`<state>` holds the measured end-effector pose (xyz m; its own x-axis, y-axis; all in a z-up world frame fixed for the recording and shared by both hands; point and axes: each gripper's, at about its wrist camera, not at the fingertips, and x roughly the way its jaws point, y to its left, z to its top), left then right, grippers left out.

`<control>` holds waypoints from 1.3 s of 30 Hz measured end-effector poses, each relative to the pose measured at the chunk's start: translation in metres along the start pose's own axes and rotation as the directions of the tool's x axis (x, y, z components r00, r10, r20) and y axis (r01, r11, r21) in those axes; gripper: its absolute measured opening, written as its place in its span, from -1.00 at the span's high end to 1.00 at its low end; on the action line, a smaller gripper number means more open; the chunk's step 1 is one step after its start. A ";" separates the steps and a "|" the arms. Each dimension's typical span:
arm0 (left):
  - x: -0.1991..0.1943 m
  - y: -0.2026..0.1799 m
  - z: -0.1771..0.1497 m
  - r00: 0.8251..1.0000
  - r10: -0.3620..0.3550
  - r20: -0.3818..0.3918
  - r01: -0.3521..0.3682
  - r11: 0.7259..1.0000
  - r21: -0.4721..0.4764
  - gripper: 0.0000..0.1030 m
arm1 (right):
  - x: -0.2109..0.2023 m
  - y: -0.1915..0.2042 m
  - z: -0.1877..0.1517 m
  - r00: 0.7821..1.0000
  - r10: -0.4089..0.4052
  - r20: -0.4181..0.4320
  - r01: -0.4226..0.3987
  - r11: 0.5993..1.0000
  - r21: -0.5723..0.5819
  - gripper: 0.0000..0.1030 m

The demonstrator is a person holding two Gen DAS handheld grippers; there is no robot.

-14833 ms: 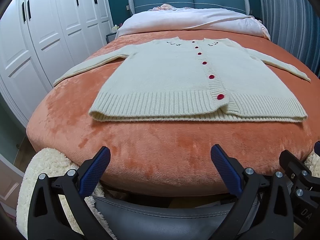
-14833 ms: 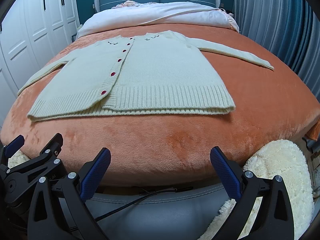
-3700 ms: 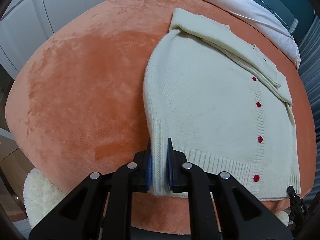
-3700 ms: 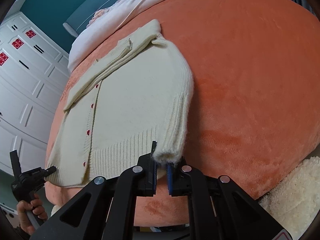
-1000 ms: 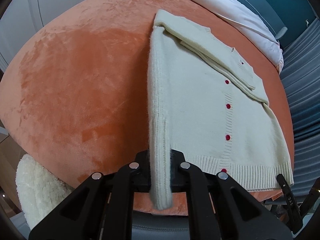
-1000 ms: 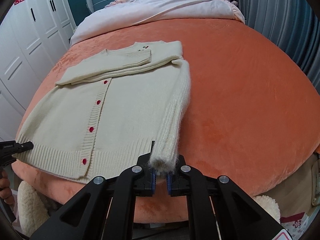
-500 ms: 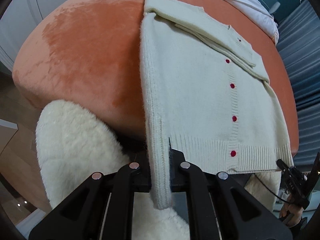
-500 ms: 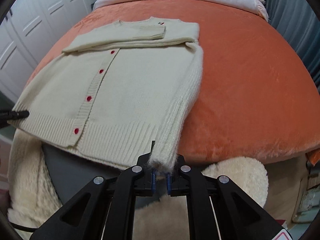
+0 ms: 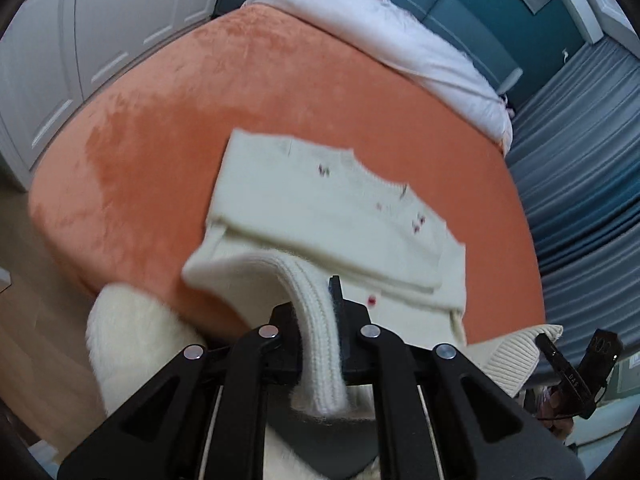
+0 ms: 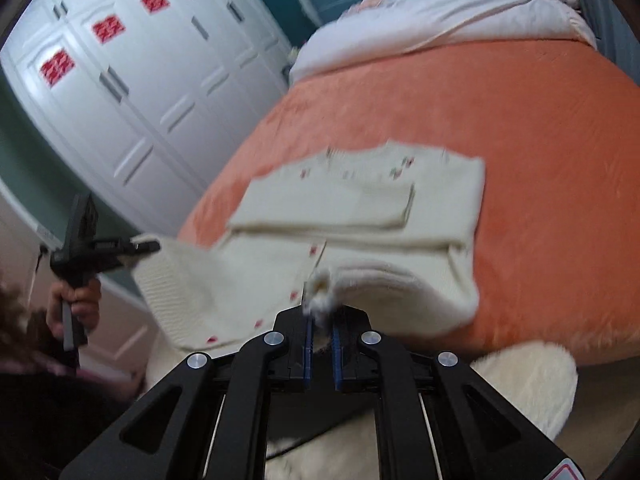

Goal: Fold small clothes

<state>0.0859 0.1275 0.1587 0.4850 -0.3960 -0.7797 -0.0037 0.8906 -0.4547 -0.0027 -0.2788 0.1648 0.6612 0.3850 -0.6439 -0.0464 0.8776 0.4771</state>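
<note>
Left gripper [image 9: 320, 320] clamped on cardigan [image 9: 320, 208] hem corner; right gripper [image 10: 320, 320] clamped on other corner; collar end lies ahead on bed [image 9: 200, 80]; fold goes forward.

Each wrist view looks forward and steeply down along its own jaws from just off the foot of the bed [image 9: 168, 92]. The left view faces the headboard and curtains; the right faces the wardrobe [image 10: 132, 92]. Both share the cream cardigan [image 9: 320, 208] close below.

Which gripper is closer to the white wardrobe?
Left. The left gripper holds the cardigan corner on the wardrobe side; the right gripper holds the far corner.
</note>
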 end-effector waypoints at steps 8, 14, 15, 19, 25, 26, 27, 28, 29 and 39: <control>0.122 0.035 0.064 0.967 0.250 0.044 -0.242 0.960 -0.144 0.30 | 0.099 -0.079 0.048 0.958 -0.242 0.155 0.171 0.913 0.370 0.41; 0.108 0.035 0.032 0.969 0.219 0.118 -0.219 0.976 -0.012 -0.49 | 0.105 -0.068 0.007 0.939 -0.329 0.098 0.297 0.921 0.250 -0.10; 0.116 0.032 0.034 0.967 0.231 0.107 -0.235 0.971 0.035 -0.49 | 0.109 -0.070 0.003 0.936 -0.342 0.079 0.314 0.917 0.244 -0.10; 0.151 0.031 0.042 0.967 0.251 0.046 -0.254 0.964 0.081 -0.49 | 0.111 -0.093 -0.008 0.943 -0.328 0.055 0.296 0.903 0.312 -0.14; 0.186 0.032 0.058 0.982 0.189 -0.025 -0.188 0.981 0.040 -0.09 | 0.165 -0.106 0.011 0.940 -0.337 -0.050 0.337 0.899 0.280 -0.25; 0.189 0.030 0.059 0.982 0.187 -0.042 -0.184 0.981 0.058 0.44 | 0.171 -0.104 0.010 0.944 -0.324 -0.063 0.329 0.906 0.265 -0.12; 0.188 0.028 0.059 0.981 0.187 -0.054 -0.183 0.981 0.072 0.86 | 0.174 -0.101 0.009 0.942 -0.327 -0.077 0.336 0.911 0.241 0.36; 0.182 0.027 0.058 0.985 0.166 -0.048 -0.162 0.984 0.072 0.86 | 0.176 -0.095 0.009 0.938 -0.335 -0.090 0.347 0.915 0.207 0.68; 0.170 0.024 0.056 0.990 0.138 -0.020 -0.136 0.988 0.077 0.87 | 0.172 -0.086 0.008 0.941 -0.329 -0.077 0.338 0.926 0.170 0.76; -0.027 -0.030 0.070 0.927 -0.088 0.365 0.040 0.990 0.138 0.87 | 0.000 0.016 0.049 0.880 -0.093 0.466 0.093 0.995 0.022 0.80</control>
<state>0.1342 0.1273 0.2238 0.7687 -0.3643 -0.5257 0.1366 0.8965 -0.4216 0.0336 -0.2787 0.2016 0.9349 0.1244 -0.3323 0.0320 0.9031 0.4282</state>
